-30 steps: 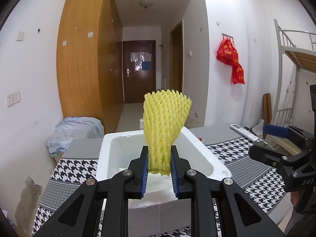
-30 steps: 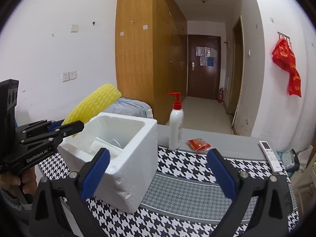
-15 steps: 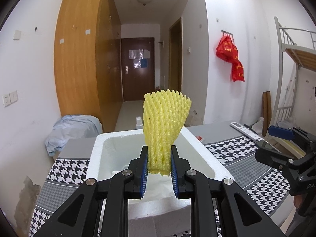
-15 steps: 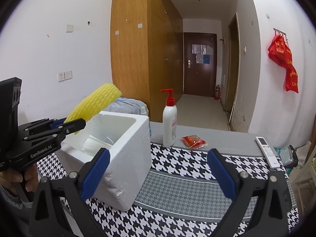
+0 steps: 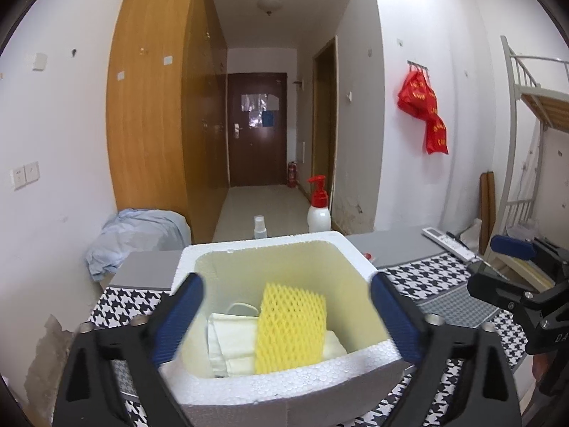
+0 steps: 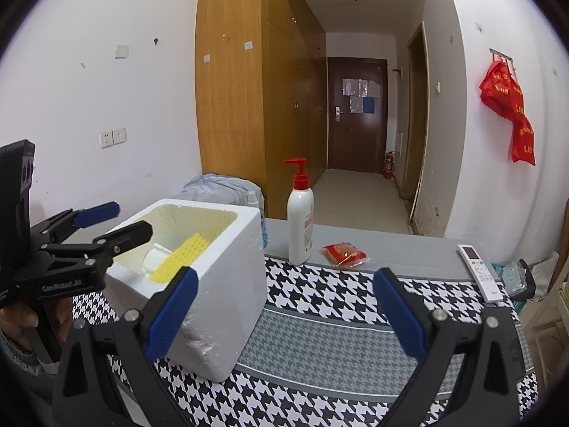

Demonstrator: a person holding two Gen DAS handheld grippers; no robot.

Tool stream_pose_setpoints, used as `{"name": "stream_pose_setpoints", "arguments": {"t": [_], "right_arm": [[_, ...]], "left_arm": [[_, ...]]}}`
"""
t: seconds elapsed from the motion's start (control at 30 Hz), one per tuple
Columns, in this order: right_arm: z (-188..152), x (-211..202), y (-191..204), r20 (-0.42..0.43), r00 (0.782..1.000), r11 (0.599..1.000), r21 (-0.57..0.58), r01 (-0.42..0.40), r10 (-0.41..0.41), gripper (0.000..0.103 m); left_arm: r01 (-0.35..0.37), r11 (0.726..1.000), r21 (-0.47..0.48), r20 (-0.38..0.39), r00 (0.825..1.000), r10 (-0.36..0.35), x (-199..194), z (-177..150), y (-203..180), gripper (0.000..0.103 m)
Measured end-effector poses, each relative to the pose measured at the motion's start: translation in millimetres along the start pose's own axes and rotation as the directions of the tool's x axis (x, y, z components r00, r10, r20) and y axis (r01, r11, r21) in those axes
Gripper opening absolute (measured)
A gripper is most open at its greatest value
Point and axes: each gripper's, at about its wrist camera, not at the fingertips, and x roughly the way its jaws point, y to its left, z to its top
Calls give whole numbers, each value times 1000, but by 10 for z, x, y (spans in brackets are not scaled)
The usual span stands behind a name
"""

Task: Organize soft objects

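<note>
From the left wrist camera, the left gripper (image 5: 286,315) stands wide open over the white foam box (image 5: 284,382), its 2 blue-padded fingers (image 5: 177,318) spread to either side of the box opening and holding nothing. The yellow foam net (image 5: 290,331) lies inside the box, between and below the fingertips, clear of both pads. It rests tilted on folded white cloth (image 5: 231,341) at the box bottom. Behind the box stand a pump bottle (image 5: 318,210) with a red top and a small clear bottle (image 5: 259,227). A bundle of pale blue fabric (image 5: 135,235) lies at the far left end of the table, and a remote control (image 5: 446,242) lies at the far right. The right gripper (image 5: 512,270) shows at the right edge.

From the right wrist camera, the right gripper (image 6: 284,306) is also wide open and empty, hovering over the houndstooth tablecloth (image 6: 338,320) to the right of the box (image 6: 227,284). The net (image 6: 181,258) is seen inside the box, well to the left of this gripper, with the left gripper (image 6: 113,220) hanging open above the box's left side. The pump bottle (image 6: 300,217), a red snack packet (image 6: 343,254) and the remote (image 6: 480,272) sit on the table beyond.
</note>
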Motion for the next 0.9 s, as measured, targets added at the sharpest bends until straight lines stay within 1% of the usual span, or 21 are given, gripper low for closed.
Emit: {"name": "stream_pose_setpoints", "arguments": {"t": [0.07, 0.37, 0.9], "right_arm": [[2, -9, 1, 1, 1000, 1000, 0, 3, -3, 100], [6, -87, 28, 15, 1000, 1000, -2, 8, -8, 100], [-42, -426, 196, 57, 998, 1000, -17, -6, 7, 100]], "left_arm": [[-11, 1000, -6, 11, 1000, 11, -21, -1, 11, 102], [-4, 1000, 1, 16, 1000, 4, -118, 3, -14, 102], [-17, 1000, -3, 55, 998, 17, -574, -39, -47, 102]]}}
